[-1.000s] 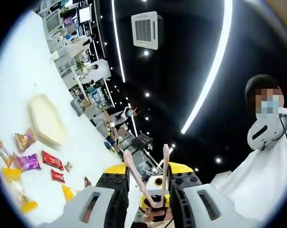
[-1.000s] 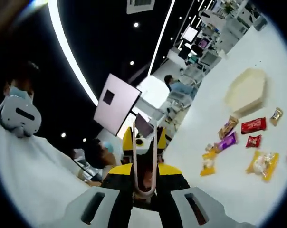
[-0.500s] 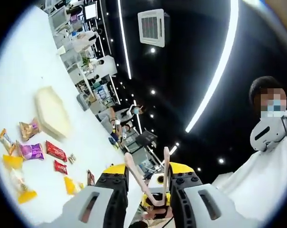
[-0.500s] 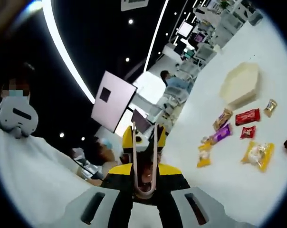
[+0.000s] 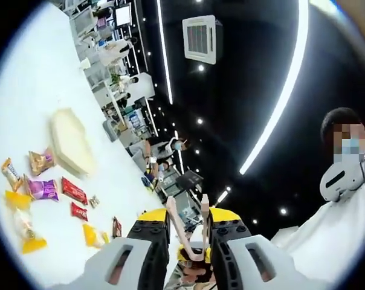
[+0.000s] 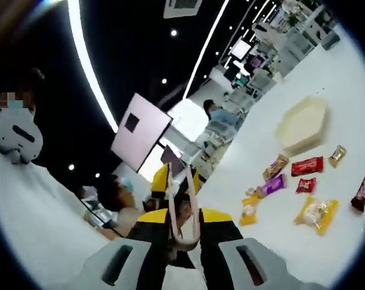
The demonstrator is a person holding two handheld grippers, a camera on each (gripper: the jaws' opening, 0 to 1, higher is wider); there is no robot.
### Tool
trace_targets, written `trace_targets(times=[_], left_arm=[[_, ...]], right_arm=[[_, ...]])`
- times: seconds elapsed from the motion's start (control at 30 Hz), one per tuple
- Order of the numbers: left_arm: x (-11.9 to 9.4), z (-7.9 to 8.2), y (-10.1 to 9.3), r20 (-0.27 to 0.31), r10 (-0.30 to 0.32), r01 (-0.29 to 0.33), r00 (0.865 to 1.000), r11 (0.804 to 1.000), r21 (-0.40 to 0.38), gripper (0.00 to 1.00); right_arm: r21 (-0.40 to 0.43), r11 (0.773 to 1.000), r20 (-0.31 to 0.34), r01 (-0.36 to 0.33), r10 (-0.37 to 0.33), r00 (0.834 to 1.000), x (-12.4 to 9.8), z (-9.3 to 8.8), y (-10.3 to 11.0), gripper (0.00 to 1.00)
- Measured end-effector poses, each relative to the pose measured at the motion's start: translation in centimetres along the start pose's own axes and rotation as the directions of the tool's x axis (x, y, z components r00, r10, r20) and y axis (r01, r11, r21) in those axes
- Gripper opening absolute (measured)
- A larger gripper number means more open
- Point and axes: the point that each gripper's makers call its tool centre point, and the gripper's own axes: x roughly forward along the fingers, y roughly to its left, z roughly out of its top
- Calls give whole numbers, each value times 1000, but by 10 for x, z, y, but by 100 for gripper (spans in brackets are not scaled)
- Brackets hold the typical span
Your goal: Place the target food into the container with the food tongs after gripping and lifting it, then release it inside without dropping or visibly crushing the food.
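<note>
A pair of pale pink food tongs (image 5: pixel 188 232) stands up between the jaws of my left gripper (image 5: pixel 188 217), which is shut on its lower part; the two arms spread in a narrow V with nothing between the tips. My right gripper (image 6: pixel 184 216) is shut on a second pair of tongs (image 6: pixel 182 208), whose arms run almost parallel and hold nothing. Both pairs point up into the room, away from the white table (image 5: pixel 25 90). On that table lie a cream hexagonal container (image 5: pixel 71 142) (image 6: pixel 302 125) and several snack packets, among them a purple one (image 5: pixel 43 189) (image 6: pixel 272 184) and a red one (image 5: pixel 74 190) (image 6: pixel 307 166).
A yellow packet (image 6: pixel 315 212), a small red packet (image 6: pixel 305 185), a gold sweet (image 6: pixel 335 155) and a dark red bar (image 6: pixel 364 184) lie beside them. A person in white clothing (image 5: pixel 327 241) (image 6: pixel 31 211) stands close by. Desks and other people fill the background under a dark ceiling.
The left tongs' arms have come closer together. Both views have shifted a little with the hands, and the right tongs now lean slightly. The packets and container have not moved.
</note>
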Motion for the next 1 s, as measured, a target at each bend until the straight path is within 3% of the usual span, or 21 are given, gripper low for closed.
trace_targets(times=[0.1,0.17,0.2,0.27,0.3,0.37,0.47,0.53,0.63,0.73,0.8,0.83,0.9,1.0], left_arm=[[2,6,-5,23,-26,26,999,1000,-8,21],[2,9,-9,22,-37,37,999,999,16,21],[1,9,-11,11,-43,42,999,999,30,21],[0,3,-18,-41,-74,77,996,993,84,21],[0,-1,-22,-76,-91,99,993,988,118,21],[-1,-6,-23,-117,-100,114,988,986,122,21],[1,-5,-27,-122,-116,134,986,979,156,20],[3,-5,-28,-122,-129,148,984,975,163,20],[8,-3,-29,-115,-144,162,983,973,164,20],[11,-3,-35,-109,-169,186,980,967,174,20],[14,-1,-34,-99,-156,177,983,950,257,23],[11,-5,-37,-120,-164,188,979,957,221,25],[8,-10,-36,-151,-148,181,978,955,237,28],[0,-15,-26,-194,-63,128,979,931,343,31]], right_arm=[[-34,999,20,-1,2,1000,-1,11,4,25],[-80,997,-42,6,-10,999,-3,8,5,27],[-108,994,-103,16,-28,994,-4,5,9,26],[-179,984,-163,-2,-28,986,-7,1,14,27],[-247,969,-231,-5,-54,972,-10,-3,14,27],[-281,960,-310,-17,-74,948,-14,-11,17,30],[-319,946,-366,-48,-77,928,-14,-17,19,31],[-286,955,-417,-82,-47,908,-10,-26,23,34],[-259,963,-437,-79,-43,898,0,-33,19,35],[-215,976,-448,-38,-64,892,3,-37,10,20],[-146,987,-479,-61,-17,878,2,-43,18,17],[-187,980,-473,-62,-35,880,4,-41,18,16],[-253,965,-499,-75,-64,864,-3,-43,13,16],[-340,939,-515,-60,-133,847,-11,-42,3,16]])
